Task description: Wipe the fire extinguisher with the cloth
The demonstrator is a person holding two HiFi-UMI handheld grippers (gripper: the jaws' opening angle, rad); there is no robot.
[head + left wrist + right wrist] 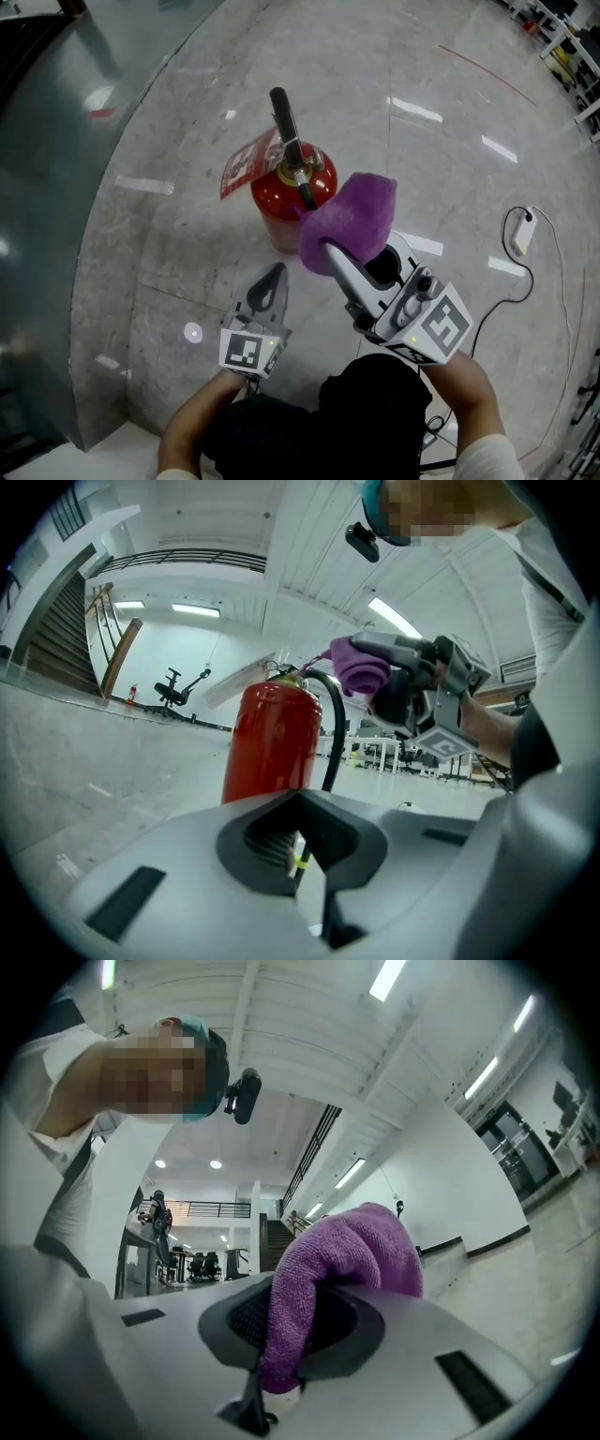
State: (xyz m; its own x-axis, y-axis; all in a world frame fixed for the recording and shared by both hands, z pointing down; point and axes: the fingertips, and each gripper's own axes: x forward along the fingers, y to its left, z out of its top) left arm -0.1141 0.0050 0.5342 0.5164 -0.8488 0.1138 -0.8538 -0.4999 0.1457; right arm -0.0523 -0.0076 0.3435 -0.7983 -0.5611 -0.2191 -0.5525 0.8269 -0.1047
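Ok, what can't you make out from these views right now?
- Whether the cloth touches the fire extinguisher: in the head view, the cloth covers that spot.
- Print on the tag: head view, too small.
- Extinguisher's base: left gripper view, hidden by the left gripper body.
- Right gripper view: aimed at the ceiling, no extinguisher.

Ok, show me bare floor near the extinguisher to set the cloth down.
Bare floor lies left of the extinguisher, beyond it, and right of it up to the power strip. The near side is crowded: cloth, left hand-held gripper, right hand-held gripper.
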